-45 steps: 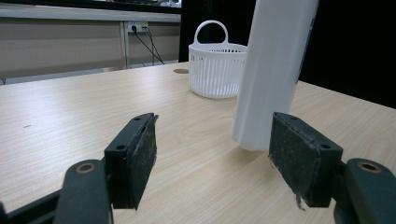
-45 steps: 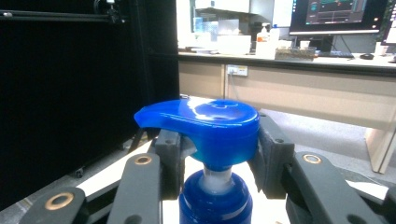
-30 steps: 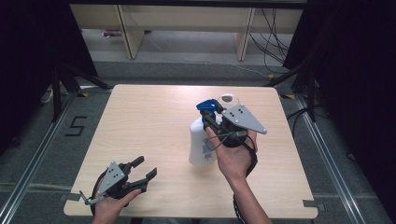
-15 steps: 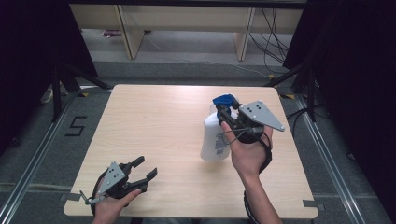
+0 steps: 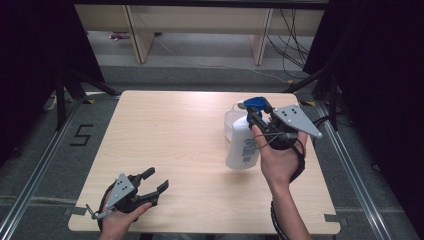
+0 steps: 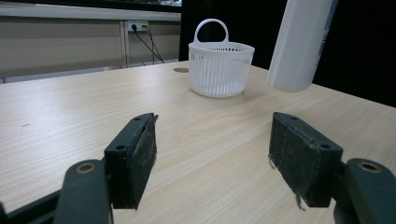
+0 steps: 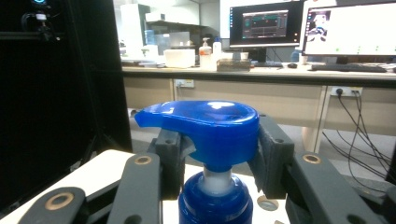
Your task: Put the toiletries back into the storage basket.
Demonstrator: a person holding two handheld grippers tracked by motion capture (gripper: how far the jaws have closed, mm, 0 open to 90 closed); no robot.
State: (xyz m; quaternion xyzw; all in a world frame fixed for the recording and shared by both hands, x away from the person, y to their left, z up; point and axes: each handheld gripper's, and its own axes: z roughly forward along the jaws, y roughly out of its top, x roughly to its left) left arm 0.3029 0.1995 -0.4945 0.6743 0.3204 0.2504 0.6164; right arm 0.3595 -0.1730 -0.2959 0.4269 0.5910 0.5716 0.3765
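A white pump bottle with a blue pump head hangs above the table, upright. My right gripper is shut on its blue neck, and the jaws press both sides of the pump. The bottle's white base floats clear of the wood in the left gripper view. A white slatted basket with a handle stands on the table just behind the bottle, partly hidden by it. My left gripper rests near the table's front left edge, open, with bare wood between its pads.
The light wooden table has open room across its left and middle. Dark stands and rails flank it on the floor. Shelving and cables lie beyond the far edge. Monitors on a desk stand in the background.
My right gripper has carried the bottle to the right and farther back, toward the basket, lifting it off the table. The left gripper has stayed put.
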